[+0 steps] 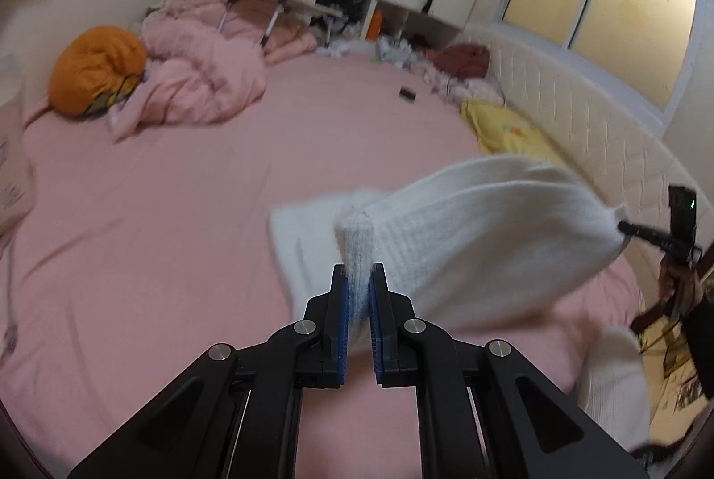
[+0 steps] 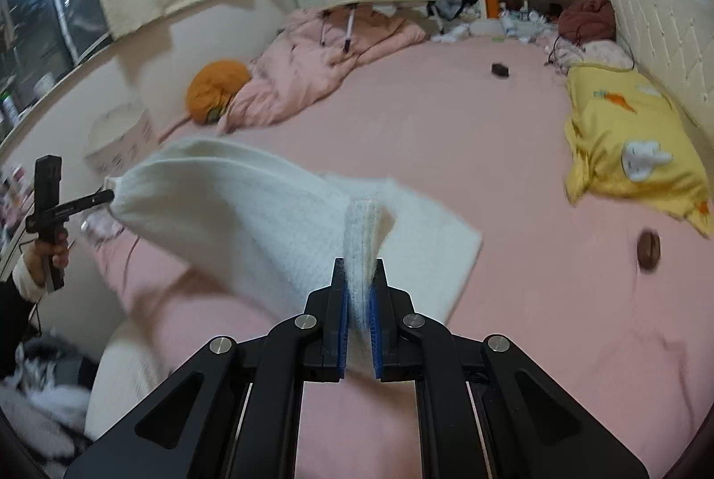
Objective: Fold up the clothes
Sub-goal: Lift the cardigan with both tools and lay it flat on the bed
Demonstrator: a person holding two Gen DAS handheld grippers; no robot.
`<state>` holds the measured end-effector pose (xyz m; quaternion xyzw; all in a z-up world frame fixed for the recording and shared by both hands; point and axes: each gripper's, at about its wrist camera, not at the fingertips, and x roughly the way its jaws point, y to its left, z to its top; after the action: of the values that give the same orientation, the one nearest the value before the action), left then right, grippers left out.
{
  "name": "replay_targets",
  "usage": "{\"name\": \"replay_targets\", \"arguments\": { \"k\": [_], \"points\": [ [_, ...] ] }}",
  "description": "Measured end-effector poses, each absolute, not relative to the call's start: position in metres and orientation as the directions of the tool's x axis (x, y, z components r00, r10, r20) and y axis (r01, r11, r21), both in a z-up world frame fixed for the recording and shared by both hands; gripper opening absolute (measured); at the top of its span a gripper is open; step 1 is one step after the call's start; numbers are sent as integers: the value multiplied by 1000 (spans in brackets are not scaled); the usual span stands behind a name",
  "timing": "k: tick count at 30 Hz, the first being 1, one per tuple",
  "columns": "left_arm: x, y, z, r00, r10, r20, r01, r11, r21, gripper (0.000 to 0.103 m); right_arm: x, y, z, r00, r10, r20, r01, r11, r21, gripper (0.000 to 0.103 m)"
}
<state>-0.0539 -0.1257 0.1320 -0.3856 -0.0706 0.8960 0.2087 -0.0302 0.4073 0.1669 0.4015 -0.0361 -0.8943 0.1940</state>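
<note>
A white knitted garment (image 1: 482, 229) hangs lifted above the pink bed sheet (image 1: 178, 211), stretched between both grippers. My left gripper (image 1: 358, 278) is shut on one bunched edge of it, the knit squeezed between the blue pads. In the right wrist view my right gripper (image 2: 359, 271) is shut on the opposite edge of the white garment (image 2: 232, 202). Each view shows the other gripper pinching the far corner: the right gripper (image 1: 624, 228) at the right edge, the left gripper (image 2: 107, 197) at the left edge, each in a person's hand. Another white fold (image 1: 616, 381) droops lower right.
A crumpled pink duvet (image 1: 201, 77) and an orange cushion (image 1: 96, 68) lie at the far side of the bed. A yellow pillow (image 2: 633, 139) lies along the padded headboard (image 2: 660, 28). A small dark object (image 2: 500, 69) and a brown round one (image 2: 648, 250) rest on the sheet.
</note>
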Motion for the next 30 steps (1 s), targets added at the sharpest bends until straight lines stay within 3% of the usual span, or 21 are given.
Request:
{"name": "replay_targets", "arguments": {
  "k": [4,8,12,17,21,23,26,27,28,30],
  "points": [
    [8,-142,91,-534,432,-727,-273,-902,-335,9,21,407,138,-484,-373,-792,338,-914,224,8],
    [47,-143,29,-402,420,-814,-213,-907,-363,9,52,383,75,-250,-344,-905,342,-906,250,8],
    [64,-130,-18,-287,390,-875,-183,-919,-350,9,67,362,13,-46,-299,-953,331,-905,267,8],
    [69,-125,-31,-225,341,-913,-174,-936,-306,9,68,354,-10,27,-204,-979,323,-925,202,9],
    [63,-134,-20,-180,252,-951,-187,-958,-218,10,73,356,-13,78,-70,-995,352,-931,93,17],
    [59,-139,-2,-209,170,-963,-197,-972,-129,21,74,356,0,54,-55,-997,367,-928,71,17],
    [45,-132,31,-323,134,-937,-238,-969,-57,51,59,347,29,-41,-179,-983,362,-920,152,20],
    [36,-118,40,-364,158,-918,-265,-962,-61,68,47,340,34,-88,-237,-968,348,-917,193,27],
    [25,-101,43,-389,195,-900,-285,-955,-84,84,35,331,35,-134,-280,-951,331,-917,224,27],
    [2,-64,36,-407,270,-873,-307,-940,-148,87,10,299,25,-198,-314,-928,319,-916,242,27]
  ]
}}
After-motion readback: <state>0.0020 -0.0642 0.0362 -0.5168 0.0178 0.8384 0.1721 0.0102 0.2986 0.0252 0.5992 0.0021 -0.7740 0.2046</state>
